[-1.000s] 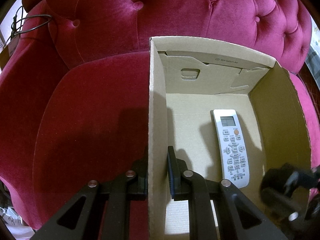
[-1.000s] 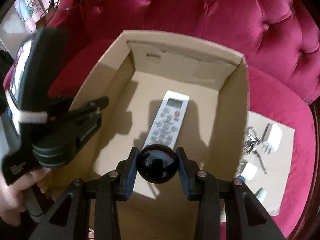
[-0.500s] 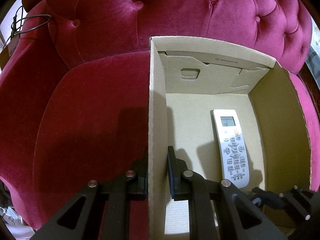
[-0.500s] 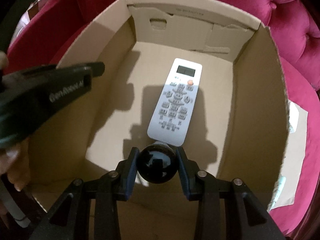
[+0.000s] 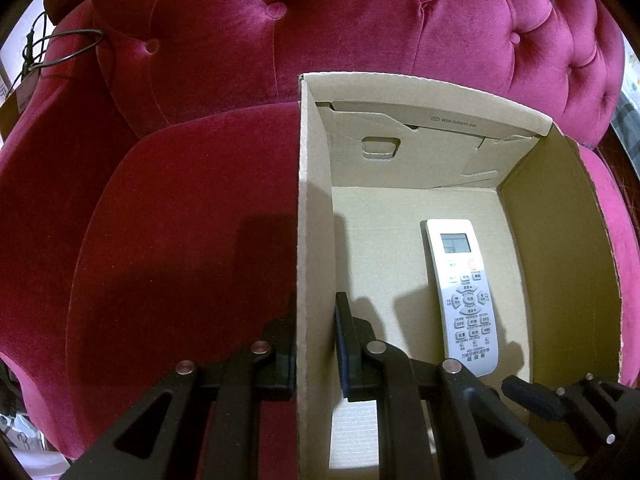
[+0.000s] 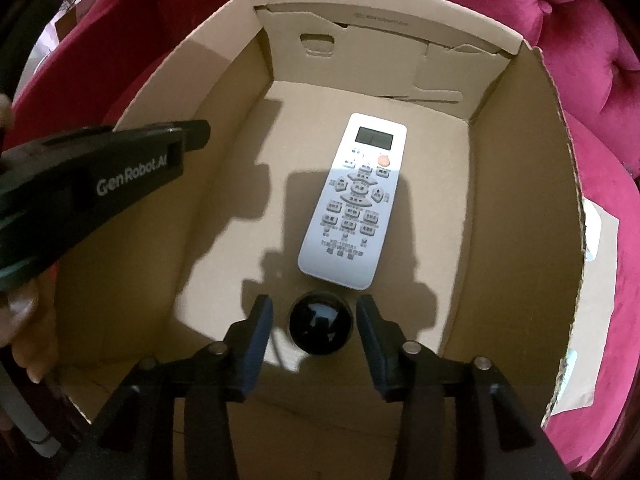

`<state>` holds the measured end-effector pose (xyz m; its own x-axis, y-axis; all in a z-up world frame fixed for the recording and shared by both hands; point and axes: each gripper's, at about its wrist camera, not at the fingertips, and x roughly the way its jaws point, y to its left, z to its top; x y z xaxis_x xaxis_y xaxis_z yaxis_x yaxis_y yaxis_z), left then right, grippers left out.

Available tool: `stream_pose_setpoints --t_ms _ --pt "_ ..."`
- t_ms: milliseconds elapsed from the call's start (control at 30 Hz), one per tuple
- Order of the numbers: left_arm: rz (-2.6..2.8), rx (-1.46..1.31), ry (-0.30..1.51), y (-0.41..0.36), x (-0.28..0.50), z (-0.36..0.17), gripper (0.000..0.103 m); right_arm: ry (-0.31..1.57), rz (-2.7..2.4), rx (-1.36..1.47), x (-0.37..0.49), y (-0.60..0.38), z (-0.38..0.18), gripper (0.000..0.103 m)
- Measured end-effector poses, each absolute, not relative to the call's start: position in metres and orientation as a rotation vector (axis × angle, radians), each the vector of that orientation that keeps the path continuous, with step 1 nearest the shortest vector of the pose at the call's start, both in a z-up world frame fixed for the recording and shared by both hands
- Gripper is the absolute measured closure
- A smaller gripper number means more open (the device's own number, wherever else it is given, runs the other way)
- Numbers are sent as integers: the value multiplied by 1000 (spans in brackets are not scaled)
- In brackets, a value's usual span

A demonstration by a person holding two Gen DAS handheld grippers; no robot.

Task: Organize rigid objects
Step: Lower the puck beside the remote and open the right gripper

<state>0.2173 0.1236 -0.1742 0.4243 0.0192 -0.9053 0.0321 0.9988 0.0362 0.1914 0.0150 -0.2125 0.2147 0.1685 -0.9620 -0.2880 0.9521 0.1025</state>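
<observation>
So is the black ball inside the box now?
Yes. The black ball lies on the box floor, free between the opening right gripper.

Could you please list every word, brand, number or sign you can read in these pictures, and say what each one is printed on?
"GenRobot.AI": side of the left gripper.
"W29.5x22x11.5x4", roughly: far flap of the cardboard box; last characters unsure.
Button labels and bottom print on the white remote: too small to read.

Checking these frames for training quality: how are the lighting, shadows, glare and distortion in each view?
Left wrist view: fisheye bends the box wall and sofa; dark corners; gripper shadow on the seat; sharp. Right wrist view: hard gripper shadows beside the remote, reflections on the glossy black ball, dim near floor, blurred edges.
</observation>
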Motion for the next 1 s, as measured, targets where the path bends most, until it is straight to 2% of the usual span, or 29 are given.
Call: stream_pose_setpoints --t_ms 833,1000 --pt "-7 55 1134 124 218 -174 87 1205 272 -91 180 -5 -157 56" --pt "-6 54 1134 123 218 -174 87 1170 241 -74 178 -19 -139 52"
